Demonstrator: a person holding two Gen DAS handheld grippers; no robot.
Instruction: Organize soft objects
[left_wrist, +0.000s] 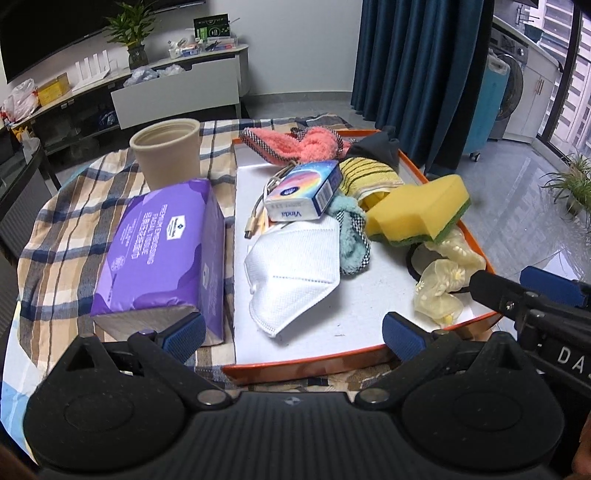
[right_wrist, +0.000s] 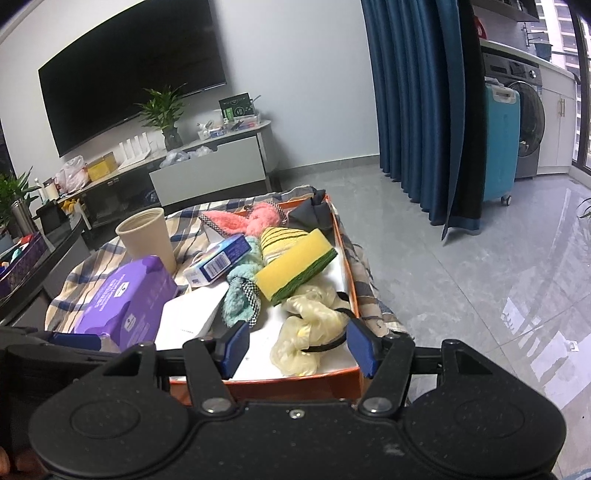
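Soft items, among them a white face mask (left_wrist: 295, 273), a yellow sponge (left_wrist: 417, 210) and a pale yellow scrunchie (right_wrist: 306, 332), lie heaped in the orange-rimmed tray (left_wrist: 332, 360) beside a purple tissue pack (left_wrist: 162, 254), probably gathered for sorting. Left gripper (left_wrist: 293, 332) hovers at the tray's near edge, jaws spread wide and empty. Right gripper (right_wrist: 297, 347), equally wide and empty, brackets the scrunchie, seemingly lined up for that pick.

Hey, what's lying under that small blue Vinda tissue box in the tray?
The Vinda tissue box rests on a beige charging cable, which pokes out on its left, and overlaps the teal fuzzy cloth and white mask. Anything directly beneath the box is covered.
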